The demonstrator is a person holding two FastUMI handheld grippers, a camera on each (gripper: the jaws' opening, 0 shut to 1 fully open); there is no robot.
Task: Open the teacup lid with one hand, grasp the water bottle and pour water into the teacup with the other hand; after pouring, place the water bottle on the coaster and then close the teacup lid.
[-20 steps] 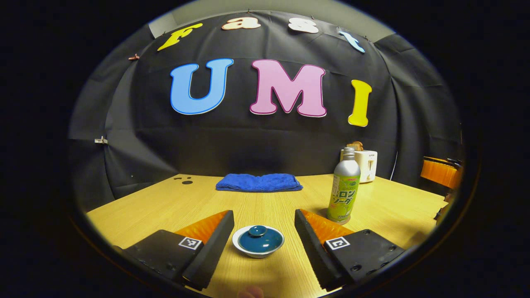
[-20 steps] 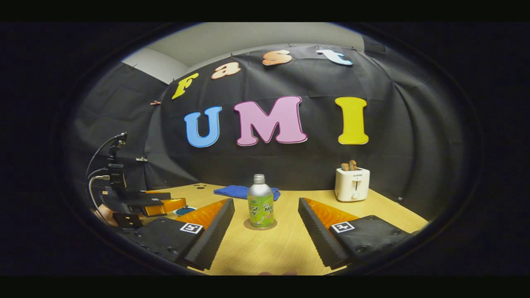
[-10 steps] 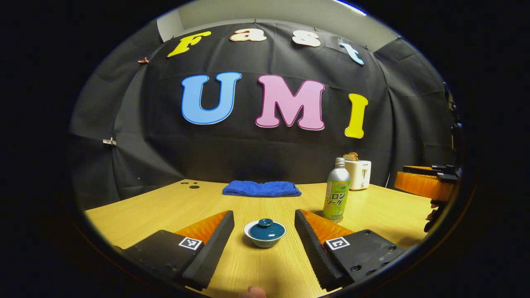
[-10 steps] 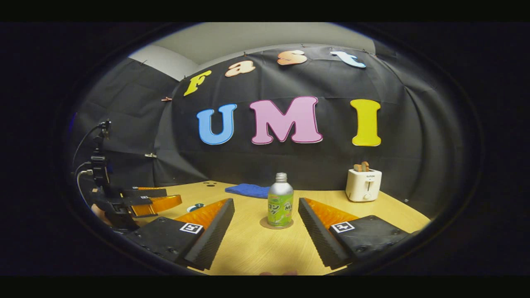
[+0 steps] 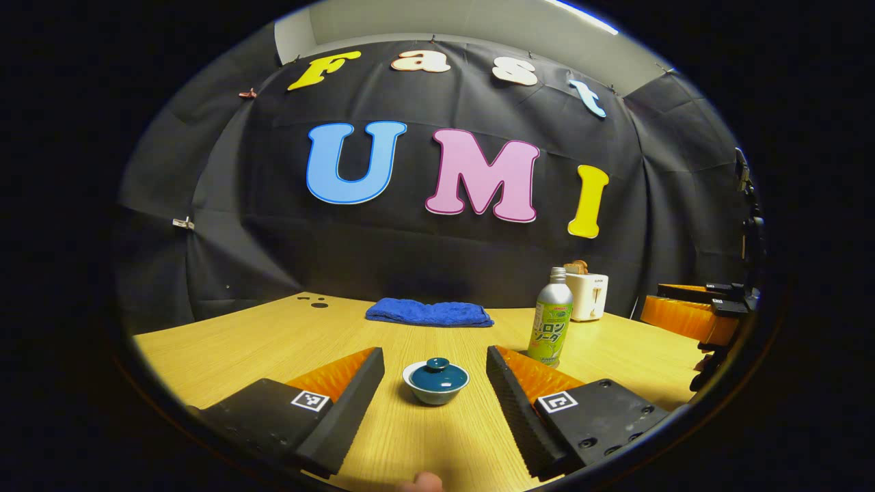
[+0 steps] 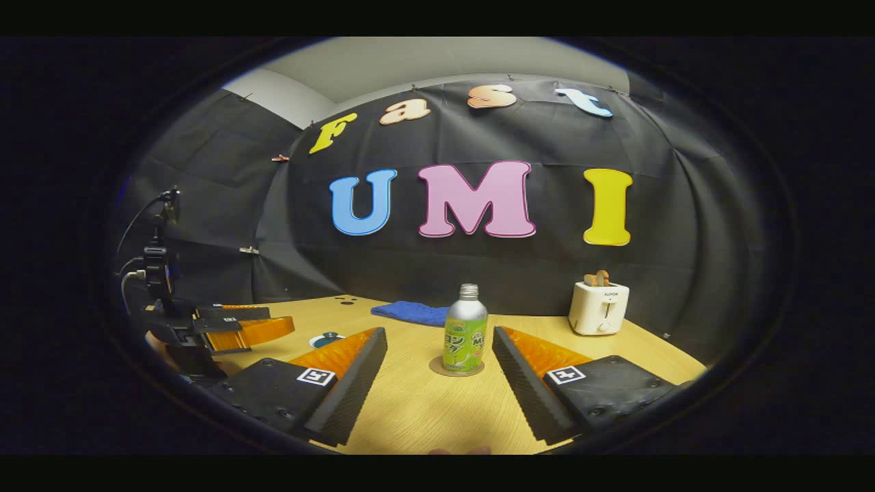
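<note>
A white teacup with a dark blue lid point(image 5: 435, 383) sits on the wooden table point(image 5: 239, 342), lid in place. My left gripper point(image 5: 436, 379) is open, its fingers standing either side of the cup without touching it. A silver and green water bottle point(image 5: 552, 318) stands upright to the cup's right. In the right gripper view the same bottle point(image 6: 465, 331) rests on a round coaster point(image 6: 437, 369). My right gripper point(image 6: 439, 372) is open, fingers short of the bottle. The teacup point(image 6: 327, 339) shows small at the left, beside the left gripper point(image 6: 263, 328).
A folded blue cloth point(image 5: 428, 313) lies at the back of the table. A white toaster point(image 5: 588, 295) with bread stands at the back right, seen too as the toaster point(image 6: 599, 306). The right gripper point(image 5: 690, 316) shows far right in the left gripper view. Black wall behind.
Both grippers have pulled back and lowered slightly: the cup looks smaller and farther in the left gripper view, and the bottle has shifted right in the right gripper view. Both stay open.
</note>
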